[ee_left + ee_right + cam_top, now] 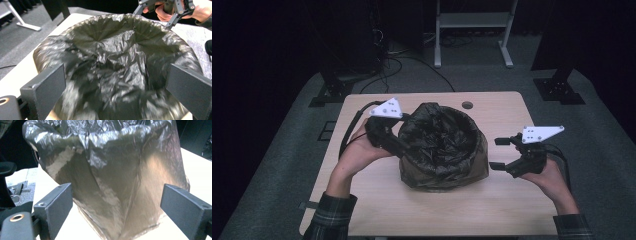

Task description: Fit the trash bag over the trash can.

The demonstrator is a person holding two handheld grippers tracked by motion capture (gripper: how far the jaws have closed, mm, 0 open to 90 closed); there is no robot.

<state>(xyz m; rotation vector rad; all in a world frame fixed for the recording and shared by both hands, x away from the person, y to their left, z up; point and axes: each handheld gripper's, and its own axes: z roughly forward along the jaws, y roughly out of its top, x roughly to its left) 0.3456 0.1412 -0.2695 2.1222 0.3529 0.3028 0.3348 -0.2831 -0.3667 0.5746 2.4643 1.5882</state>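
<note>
Plaid sleeves and two forearms come in from the bottom of the high view, each hand carrying tongs toward a bin lined with a black bag (443, 146) that stands near the middle of the pale counter (377, 210). On the bin's left, the left tongs (401, 145) sit right against the liner at the rim; from above I cannot tell whether they touch it, but their own camera shows both dark jaws standing wide apart with nothing pinched between them, the crumpled plastic of the bag's inside lying beyond and below. On the other side, the right tongs (498, 153) hover just beside the bin, apart from it, jaws spread wide and empty, aimed at its side wall. By my reading the lining job is far along: the bag already drapes over the rim and hangs down the outside, while its inside is bunched, so what seems left is smoothing or tucking the plastic, with no grip taken at present. Looking along the left tongs gives the wrinkled hollow of the liner and the right hand's tongs (162, 13) past the far rim; looking along the right tongs gives the bag's (117, 177) translucent skirt over the bin's corner, hidden from above
</note>
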